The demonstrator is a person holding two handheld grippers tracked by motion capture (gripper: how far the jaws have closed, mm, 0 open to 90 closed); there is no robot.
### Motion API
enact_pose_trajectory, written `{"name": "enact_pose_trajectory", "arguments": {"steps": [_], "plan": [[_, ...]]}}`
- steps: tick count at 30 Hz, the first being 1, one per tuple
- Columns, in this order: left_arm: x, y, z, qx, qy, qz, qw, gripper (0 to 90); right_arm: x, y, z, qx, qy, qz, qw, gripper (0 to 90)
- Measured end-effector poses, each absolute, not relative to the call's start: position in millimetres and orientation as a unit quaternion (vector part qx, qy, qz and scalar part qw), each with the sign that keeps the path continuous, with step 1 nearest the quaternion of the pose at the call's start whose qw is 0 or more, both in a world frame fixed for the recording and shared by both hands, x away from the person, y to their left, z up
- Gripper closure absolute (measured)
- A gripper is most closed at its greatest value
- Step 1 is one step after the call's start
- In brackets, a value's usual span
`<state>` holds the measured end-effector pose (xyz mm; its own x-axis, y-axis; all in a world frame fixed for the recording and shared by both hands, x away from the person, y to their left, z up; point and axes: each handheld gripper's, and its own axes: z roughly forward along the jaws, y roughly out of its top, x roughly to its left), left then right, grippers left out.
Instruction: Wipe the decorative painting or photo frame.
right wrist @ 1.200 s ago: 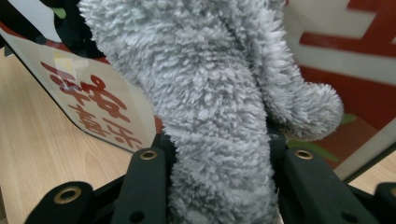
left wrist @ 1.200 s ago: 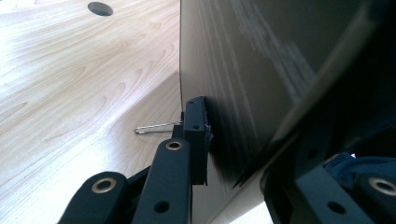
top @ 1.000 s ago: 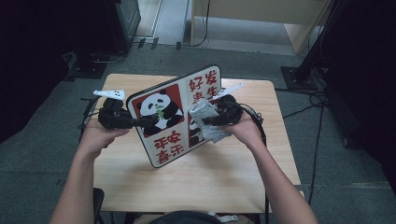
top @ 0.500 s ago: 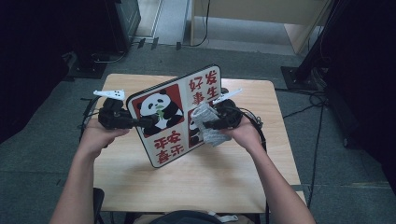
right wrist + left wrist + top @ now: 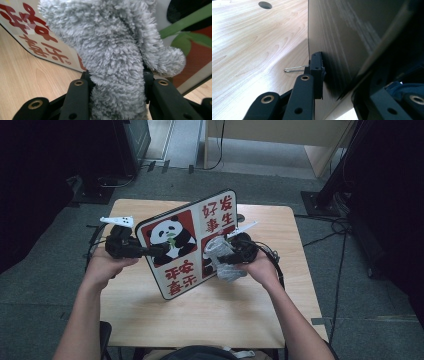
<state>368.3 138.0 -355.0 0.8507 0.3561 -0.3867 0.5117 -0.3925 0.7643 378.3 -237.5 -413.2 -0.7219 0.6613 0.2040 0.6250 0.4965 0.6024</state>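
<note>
— What has changed in the last second?

— My right hand-held gripper (image 5: 226, 257) has just been closing, and its jaws now squeeze the fluffy grey cloth (image 5: 117, 57). It has also dropped a little down the face of the panda board (image 5: 187, 240), so I judge I am wiping downward.

— And the board itself?

— It stands tilted on its lower corner on the bench (image 5: 210, 315), picture side toward me. My left hand-held gripper (image 5: 161, 249) pinches its left edge, jaws narrow, and has not moved.

— Any containers?

— I see none on the bench; nothing here holds anything.
</note>
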Motion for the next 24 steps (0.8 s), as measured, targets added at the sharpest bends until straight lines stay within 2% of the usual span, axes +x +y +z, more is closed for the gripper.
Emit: {"name": "enact_pose_trajectory", "arguments": {"steps": [24], "plan": [[368,138,-355,0.83,0.261,-0.081,0.486,76.9,370,-235,-453,0.384,0.866,0.319,-0.005,64.0]]}}
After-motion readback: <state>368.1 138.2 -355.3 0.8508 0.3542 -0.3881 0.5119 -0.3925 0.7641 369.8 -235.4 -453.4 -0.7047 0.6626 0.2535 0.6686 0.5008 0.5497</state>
